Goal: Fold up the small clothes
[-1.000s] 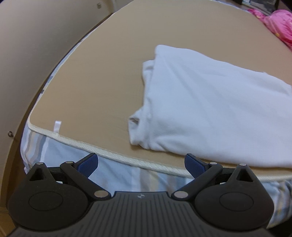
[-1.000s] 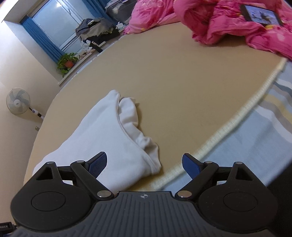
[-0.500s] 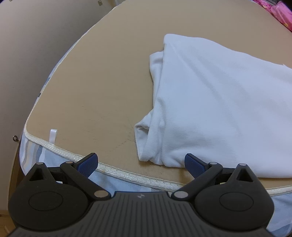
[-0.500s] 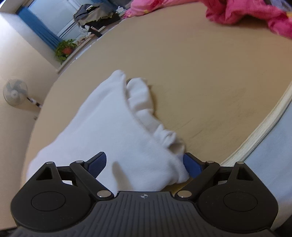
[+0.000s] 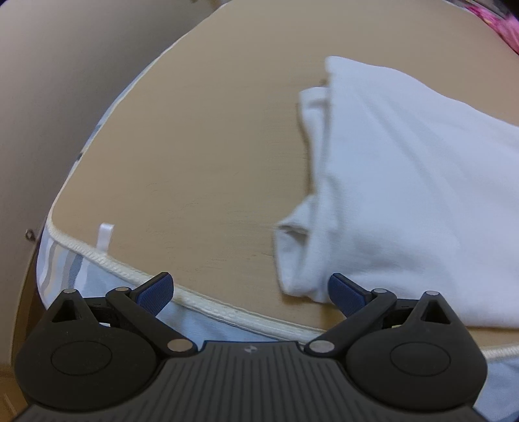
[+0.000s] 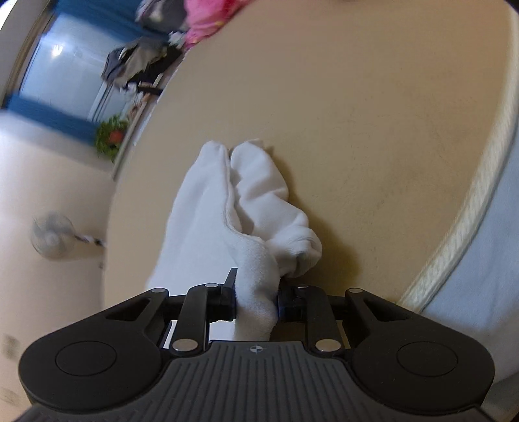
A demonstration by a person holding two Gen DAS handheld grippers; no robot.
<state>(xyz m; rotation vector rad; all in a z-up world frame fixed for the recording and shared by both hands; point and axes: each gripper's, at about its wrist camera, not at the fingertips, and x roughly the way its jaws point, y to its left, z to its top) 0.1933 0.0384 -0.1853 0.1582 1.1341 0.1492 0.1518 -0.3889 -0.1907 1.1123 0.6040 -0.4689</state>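
While a white garment [image 5: 405, 181] is laid out on the tan mattress top [image 5: 201, 146] of the bed, near its piped front edge [image 5: 227, 313], the left hand-held gripper [image 5: 249, 290] is held wide open with nothing between its blue pads [image 5: 155, 290]. It's parked low over the bed edge, and its right pad is seen just beside the garment's bunched near corner, though actual contact can't really be confirmed from that view.

On the other side, the right hand-held gripper [image 6: 256, 300] is closed tight on the garment [image 6: 223, 207]: a thick fold of the white cloth is pinched between the fingers and sticks back toward the camera. From the pinch, the rest of the fabric is seen trailing away across the mattress [image 6: 356, 113] in rumpled layers.

Further back, a window with blue curtains [image 6: 65, 74], a potted plant [image 6: 110, 136], a standing fan [image 6: 52, 235] and some pink bedding [image 6: 207, 19] are visible, all pretty blurred.
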